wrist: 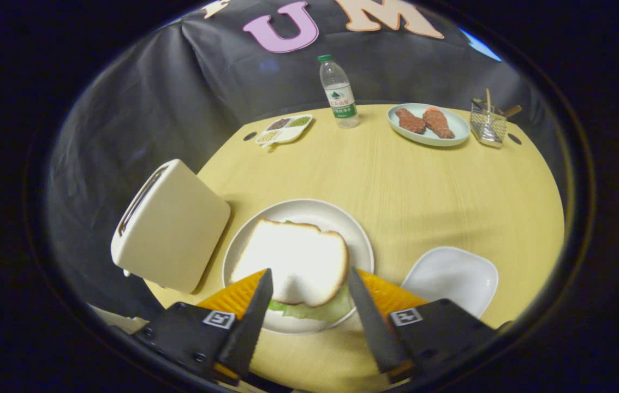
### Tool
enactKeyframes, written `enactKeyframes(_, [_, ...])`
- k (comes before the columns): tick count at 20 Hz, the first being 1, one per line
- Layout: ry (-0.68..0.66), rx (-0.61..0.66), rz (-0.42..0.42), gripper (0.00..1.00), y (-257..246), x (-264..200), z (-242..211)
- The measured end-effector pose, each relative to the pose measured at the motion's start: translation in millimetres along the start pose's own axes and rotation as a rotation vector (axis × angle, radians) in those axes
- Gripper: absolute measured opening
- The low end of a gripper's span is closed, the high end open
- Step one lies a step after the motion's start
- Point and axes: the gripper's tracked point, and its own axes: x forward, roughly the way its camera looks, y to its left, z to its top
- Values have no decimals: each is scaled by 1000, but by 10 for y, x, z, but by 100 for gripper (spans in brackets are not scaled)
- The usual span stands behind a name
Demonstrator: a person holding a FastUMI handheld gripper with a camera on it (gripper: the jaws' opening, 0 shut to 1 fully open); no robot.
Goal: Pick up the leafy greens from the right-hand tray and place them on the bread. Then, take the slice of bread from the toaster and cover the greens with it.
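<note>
A slice of white bread (293,259) lies on top of the leafy greens (315,311), whose pale green edge pokes out at the near side. Both rest on a round white plate (361,240) in the middle of the wooden table. My gripper (308,284) is open, its two dark fingers standing wide apart over the near edge of the plate, the bread's near end between them, touching nothing. The cream toaster (170,226) stands left of the plate, tilted in the view; its slot looks empty. The white tray (451,275) right of the plate is bare.
At the far side of the table stand a water bottle (338,93), a small divided dish of seasonings (284,130), a pale plate with two pieces of meat (428,124) and a wire holder with utensils (488,123). Bare wood lies between them and the plate.
</note>
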Motion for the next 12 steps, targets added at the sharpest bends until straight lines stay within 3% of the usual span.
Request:
enactKeyframes(4, [-64,-13,34,76,-8,-164,120])
enactKeyframes(8, [-216,-30,36,100,-124,-498,463])
enactKeyframes(12, [-384,-58,-33,100,-404,-928,804])
